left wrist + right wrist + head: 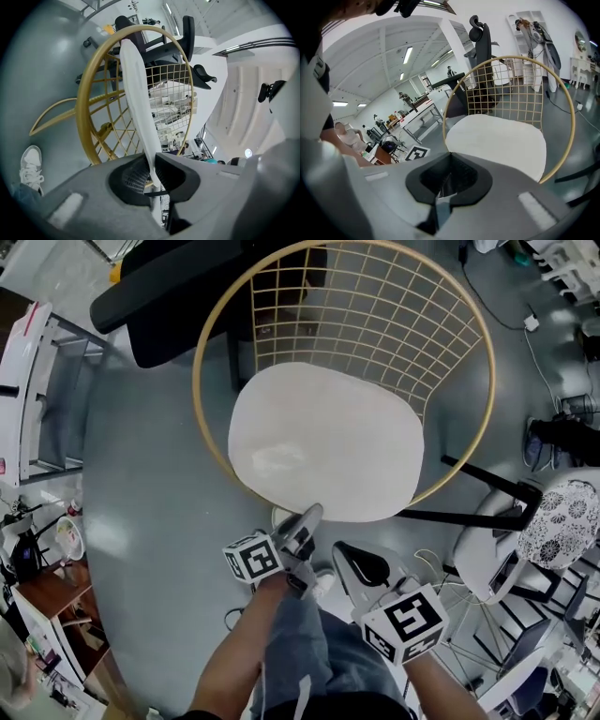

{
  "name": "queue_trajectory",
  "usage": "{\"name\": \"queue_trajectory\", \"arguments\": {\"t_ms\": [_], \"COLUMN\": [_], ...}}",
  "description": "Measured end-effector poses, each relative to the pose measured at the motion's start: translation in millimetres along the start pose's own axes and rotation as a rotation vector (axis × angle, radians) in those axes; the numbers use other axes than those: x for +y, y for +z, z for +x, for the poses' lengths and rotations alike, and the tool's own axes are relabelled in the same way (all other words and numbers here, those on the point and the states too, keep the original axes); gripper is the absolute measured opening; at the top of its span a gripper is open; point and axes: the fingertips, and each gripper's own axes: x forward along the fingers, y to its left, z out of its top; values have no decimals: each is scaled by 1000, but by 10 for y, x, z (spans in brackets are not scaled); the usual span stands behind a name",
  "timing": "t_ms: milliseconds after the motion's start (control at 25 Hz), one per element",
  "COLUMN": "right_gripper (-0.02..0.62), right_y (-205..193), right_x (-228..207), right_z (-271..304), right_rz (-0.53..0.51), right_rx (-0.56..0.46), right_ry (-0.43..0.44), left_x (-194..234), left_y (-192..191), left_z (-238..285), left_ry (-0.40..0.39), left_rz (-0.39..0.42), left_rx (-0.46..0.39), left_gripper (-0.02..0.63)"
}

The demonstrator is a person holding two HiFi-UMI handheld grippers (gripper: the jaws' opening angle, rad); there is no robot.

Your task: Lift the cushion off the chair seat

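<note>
A white oval cushion (328,442) lies on the seat of a gold wire chair (200,362). My left gripper (307,519) is at the cushion's near edge, and in the left gripper view its jaws (152,161) are shut on that thin white edge, with the cushion (136,93) running away edge-on in front of the gold hoop (84,108). My right gripper (349,559) hangs just short of the cushion's near edge, to the right of the left one. Its jaws (450,154) are together with nothing between them, and the cushion (497,140) lies ahead of them.
A black office chair (159,306) stands behind the wire chair at the upper left. A white patterned stool (562,521) and a black bar (487,486) are at the right. Metal shelving (37,381) lines the left side. The person's shoe (30,164) rests on the grey floor.
</note>
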Motion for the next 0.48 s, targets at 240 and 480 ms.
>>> {"name": "queue_trajectory", "arguments": {"t_ms": [240, 480], "right_gripper": [-3, -3], "right_y": [20, 87], "right_x": [-28, -16], "right_z": [-71, -284], "right_rz": [7, 12], "right_rx": [-30, -61], "right_ry": [-16, -40], "left_x": [-394, -882], "left_y": [141, 316], "left_z": [41, 76], "left_ry": [-72, -125], "left_rz": [20, 92], "left_rx": [0, -9], "left_gripper": [31, 29]}}
